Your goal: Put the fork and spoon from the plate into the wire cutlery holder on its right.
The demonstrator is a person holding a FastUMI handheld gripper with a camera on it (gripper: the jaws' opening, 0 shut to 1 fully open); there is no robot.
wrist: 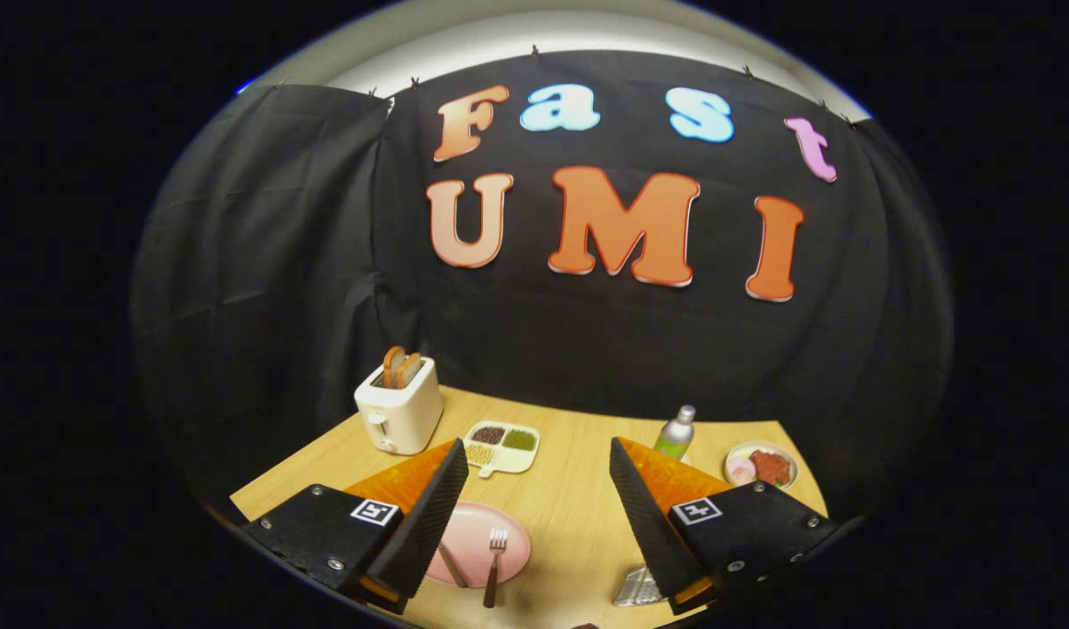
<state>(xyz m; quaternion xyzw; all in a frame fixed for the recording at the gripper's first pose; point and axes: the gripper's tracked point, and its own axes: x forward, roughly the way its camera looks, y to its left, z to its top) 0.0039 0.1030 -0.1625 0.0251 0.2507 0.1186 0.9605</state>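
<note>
Tongs (534, 515): released, fingers spread wide apart, nothing between them but bare tabletop; held high above the near part of the table, tilted down toward it.
Left finger (430, 524): slanting down across the near-left rim of the plate, covering part of it; no contact to be made out.
Right finger (652, 524): slanting down above the wire holder, hiding most of it.
Plate (478, 533): pink, round, flat on the wood, just inside the left finger and below its tip.
Fork (494, 559): on the plate's right part, tines pointing away from the tongs, dark brown handle running back over the near rim onto the table.
Spoon (451, 566): only a brown handle showing, lying slantwise on the plate beside the left finger; bowl hidden under that finger.
Wire cutlery holder (637, 589): a silvery mesh corner peeking out beneath the right finger, well apart from the plate, to the plate's right.
Table (569, 515): light wood, open between the fingers.
Divided dish (501, 447): cream, four compartments of dark, green and pale fillings, just beyond the left fingertip.
Toaster (399, 411): cream, two brown slices standing in its slots, beyond the left finger.
Bottle (676, 432): silver with green label, upright, just beyond the right fingertip.
Small plate of food (761, 466): red and pale pieces, beyond the right finger, beside the bottle.
</note>
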